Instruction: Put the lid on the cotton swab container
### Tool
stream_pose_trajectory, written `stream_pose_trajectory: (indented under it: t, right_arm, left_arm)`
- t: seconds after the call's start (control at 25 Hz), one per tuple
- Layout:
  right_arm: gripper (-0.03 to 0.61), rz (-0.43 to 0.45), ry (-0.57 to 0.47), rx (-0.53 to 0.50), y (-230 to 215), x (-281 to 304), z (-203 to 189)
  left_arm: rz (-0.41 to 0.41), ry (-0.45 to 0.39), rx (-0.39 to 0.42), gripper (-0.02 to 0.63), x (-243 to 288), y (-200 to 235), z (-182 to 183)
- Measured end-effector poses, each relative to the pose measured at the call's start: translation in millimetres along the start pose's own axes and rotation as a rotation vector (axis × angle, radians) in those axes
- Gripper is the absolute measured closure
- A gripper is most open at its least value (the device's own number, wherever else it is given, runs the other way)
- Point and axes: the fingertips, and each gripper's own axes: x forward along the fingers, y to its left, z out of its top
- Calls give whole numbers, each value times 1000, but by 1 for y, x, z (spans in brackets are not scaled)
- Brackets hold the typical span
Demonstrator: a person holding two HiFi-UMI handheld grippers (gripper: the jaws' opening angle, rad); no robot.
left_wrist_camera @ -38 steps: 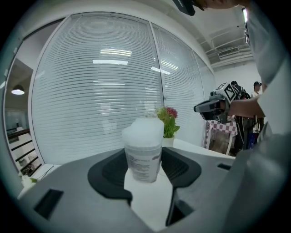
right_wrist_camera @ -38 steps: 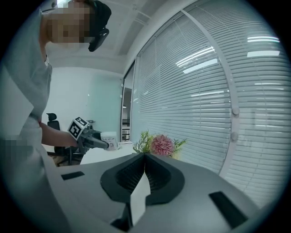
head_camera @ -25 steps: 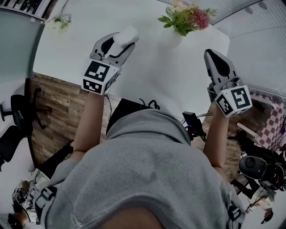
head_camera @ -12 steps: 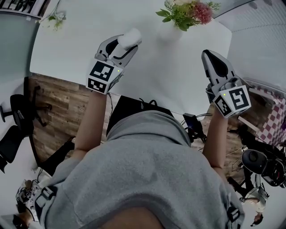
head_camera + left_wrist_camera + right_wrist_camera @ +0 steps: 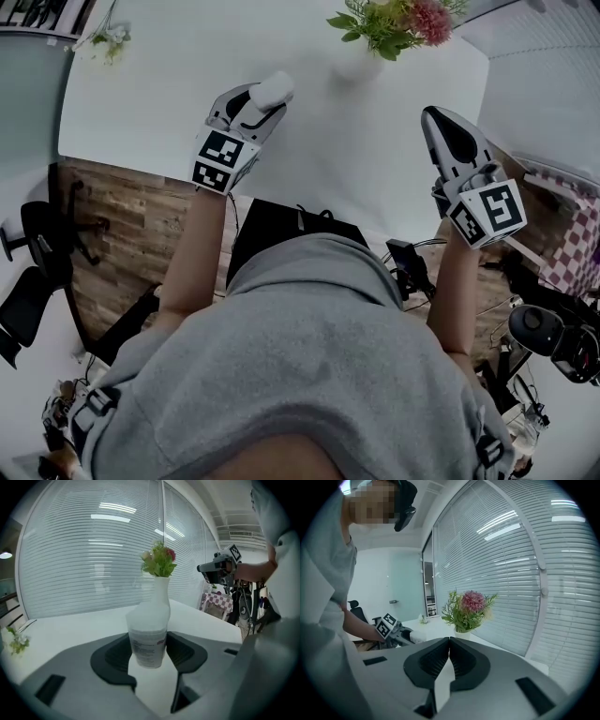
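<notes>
Slatted blinds [image 5: 84, 550] back a white tabletop [image 5: 141, 112], and its glare washes out most detail in the head view. The left tool [image 5: 255, 103] is clamped on the cotton swab container [image 5: 148, 641], with a pad pressing the translucent, labelled wall from each side. The label's print is too blurred to read. The container's upper part merges with the white vase [image 5: 161, 590] of flowers behind it, so I cannot tell whether a lid sits on it, nor whether its base touches the tabletop. The right tool [image 5: 437, 122] is well apart, over the tabletop's right side, with its jaws together and nothing between them. A grey hooded top [image 5: 309, 375] fills the lower head view and hides the floor beneath it.
</notes>
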Motion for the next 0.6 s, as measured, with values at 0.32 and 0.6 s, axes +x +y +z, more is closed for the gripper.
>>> stream_pose_trajectory:
  t: [0.32, 0.6]
  right_arm:
    - [554, 8, 27, 16, 2, 8, -11]
    - [554, 3, 39, 36, 0, 11, -16]
  left_arm:
    - [-23, 71, 2, 385, 18, 0, -30]
    - [-41, 133, -2, 385, 30, 1, -52]
